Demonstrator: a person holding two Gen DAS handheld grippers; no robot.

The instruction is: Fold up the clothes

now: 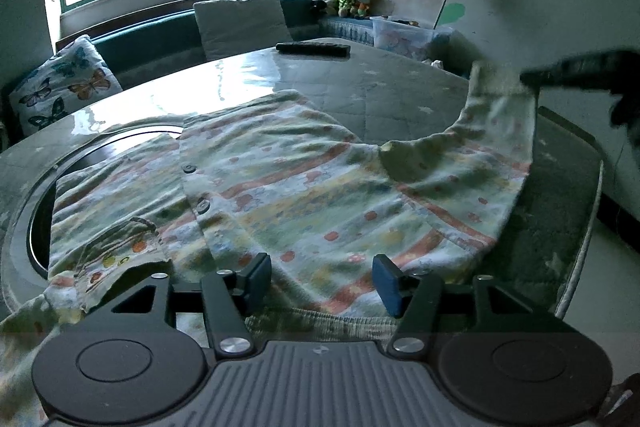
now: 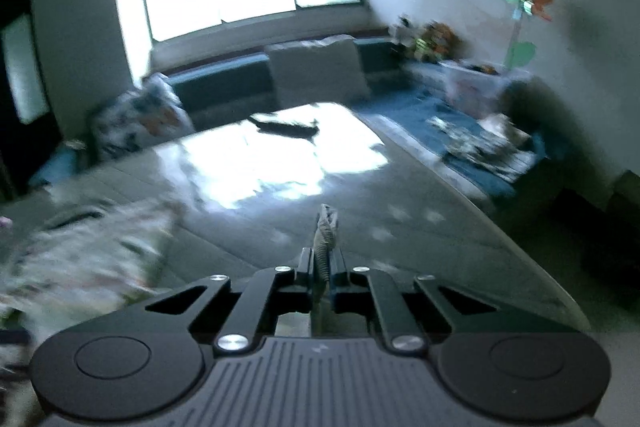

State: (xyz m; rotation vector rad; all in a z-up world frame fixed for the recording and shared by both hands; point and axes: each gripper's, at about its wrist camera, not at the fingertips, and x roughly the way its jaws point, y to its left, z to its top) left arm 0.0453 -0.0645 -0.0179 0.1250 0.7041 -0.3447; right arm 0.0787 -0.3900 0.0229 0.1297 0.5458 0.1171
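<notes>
Daylight from a wide window glares off the glossy grey quilted table cover [image 1: 360, 87], on which a pale green buttoned garment with orange stripes and dots [image 1: 280, 187] lies spread, partly covering a dark round inset at the table's left. At the table's far edge rests a black remote control [image 1: 313, 48]. The left gripper [image 1: 322, 277] hovers at the table's near edge with its blue-padded fingers [image 1: 384, 281] spread apart, the garment's hem lying between and beneath them. Toward the table's right edge, the right gripper [image 2: 320, 267] has its fingers pressed together on a narrow fold of the garment's sleeve [image 2: 326, 227], lifting that sleeve clear of the table; its view is motion-blurred.
</notes>
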